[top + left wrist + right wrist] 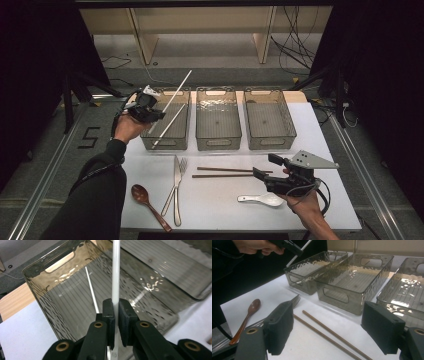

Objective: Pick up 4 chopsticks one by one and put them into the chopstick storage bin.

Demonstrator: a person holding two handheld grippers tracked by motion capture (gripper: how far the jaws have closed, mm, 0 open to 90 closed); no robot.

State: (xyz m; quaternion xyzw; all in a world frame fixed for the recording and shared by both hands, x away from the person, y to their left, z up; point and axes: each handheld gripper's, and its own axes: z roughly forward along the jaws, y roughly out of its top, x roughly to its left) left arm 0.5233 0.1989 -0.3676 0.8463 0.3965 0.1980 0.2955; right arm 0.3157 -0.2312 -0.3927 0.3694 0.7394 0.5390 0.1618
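Note:
My left gripper (159,113) hovers over the near left corner of the left bin (150,141), shut on a white chopstick (177,87) that slants up and away. In the left gripper view the pads (109,312) pinch this chopstick (115,275). A second white chopstick (91,290) lies inside the bin (37,287), also seen from above (169,126). My right gripper (263,166) stands open just above the table at the right. Two brown chopsticks (225,172) lie before it. In the right gripper view these chopsticks (324,331) run between its wide jaws.
Three clear bins stand in a row at the back: left, middle (218,143), right (271,141). On the white mat (215,210) lie a knife (176,195) and fork (181,167), a brown wooden spoon (145,198) and a white spoon (262,200).

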